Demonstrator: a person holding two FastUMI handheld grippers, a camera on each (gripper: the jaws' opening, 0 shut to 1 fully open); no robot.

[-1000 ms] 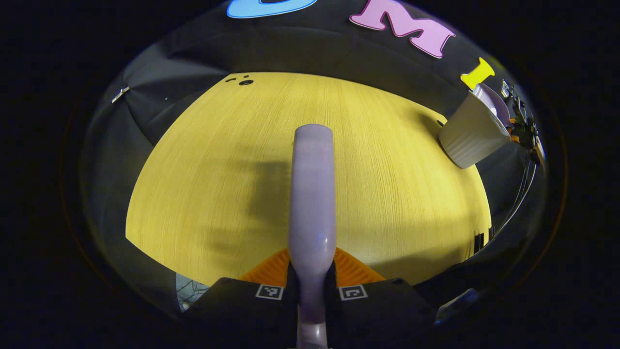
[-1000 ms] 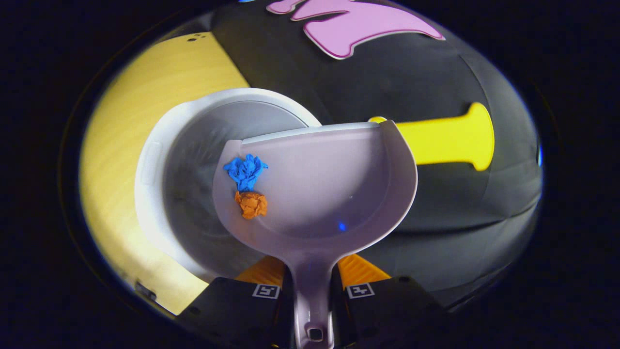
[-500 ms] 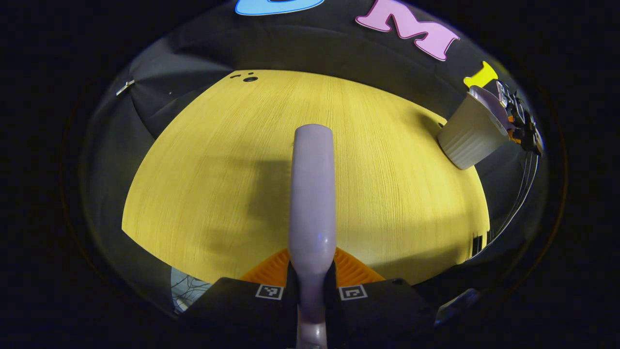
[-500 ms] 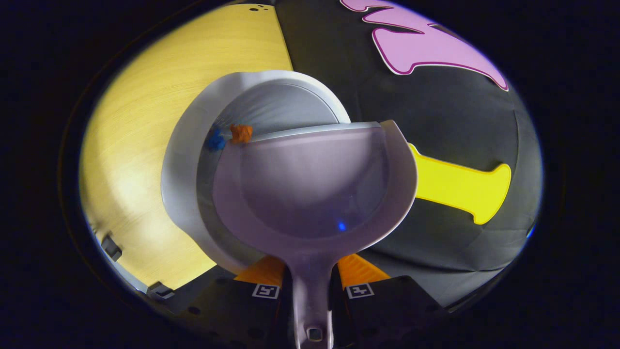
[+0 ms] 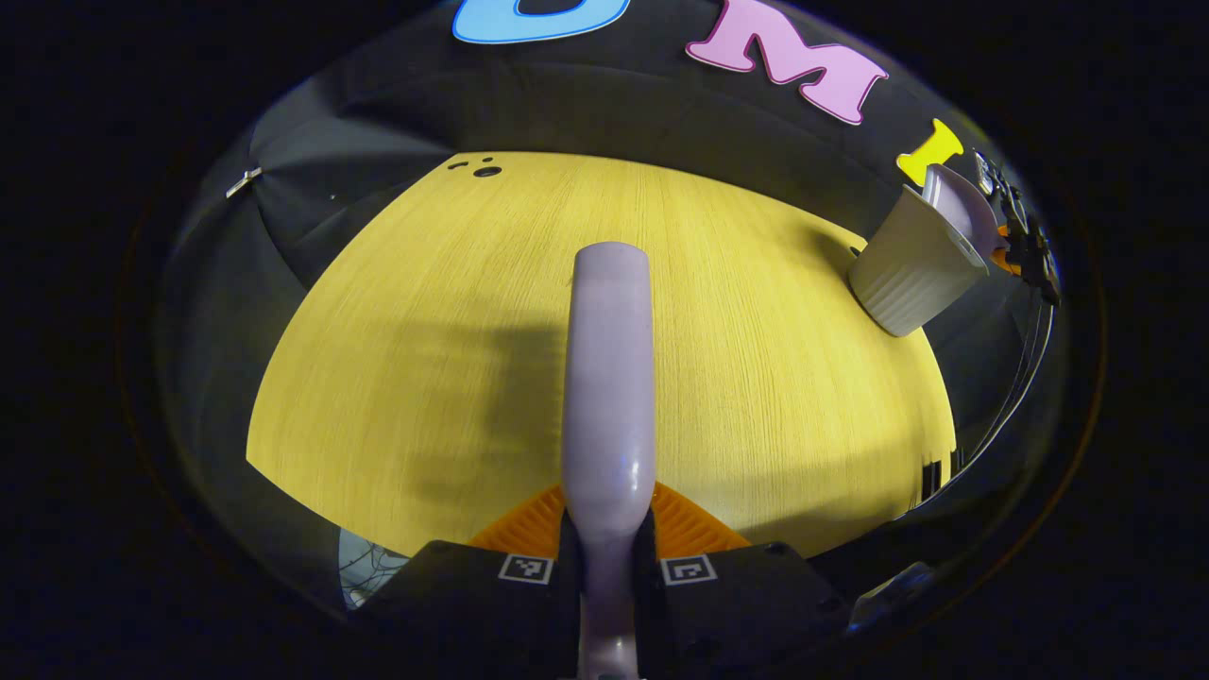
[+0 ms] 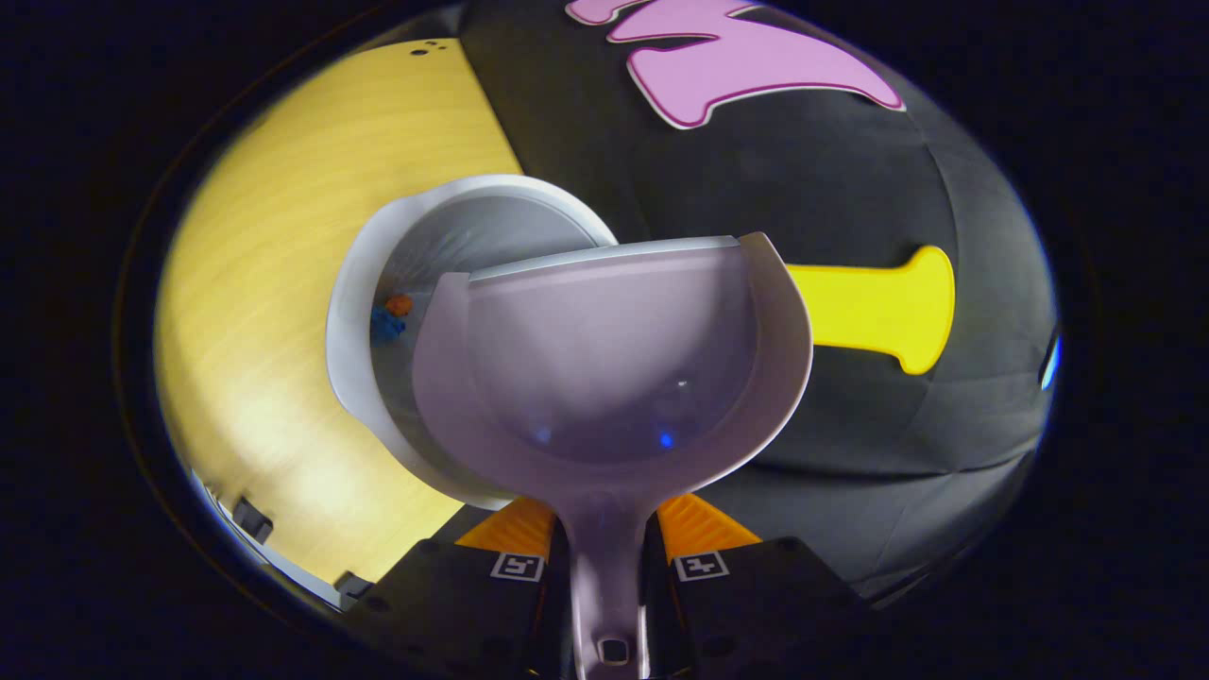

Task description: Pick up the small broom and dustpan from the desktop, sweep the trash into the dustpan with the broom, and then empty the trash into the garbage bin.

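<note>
Leftward, left gripper [image 5: 607, 557] clamped on the broom [image 5: 607, 378] handle, held above the yellow desktop [image 5: 425, 331]. Farther right, garbage bin [image 6: 368, 312] holds blue and orange trash [image 6: 392, 316]; right gripper [image 6: 604, 557] clamped on the dustpan [image 6: 614, 368] handle, pan over the bin's rim.

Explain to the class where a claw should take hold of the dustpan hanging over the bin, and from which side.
Grip the dustpan by its narrow handle stem, coming from behind, opposite the open lip. The stem is slim enough to fit between two fingers, while the scoop is wide and curved. The right claw holds it exactly so, lip over the garbage bin.
</note>
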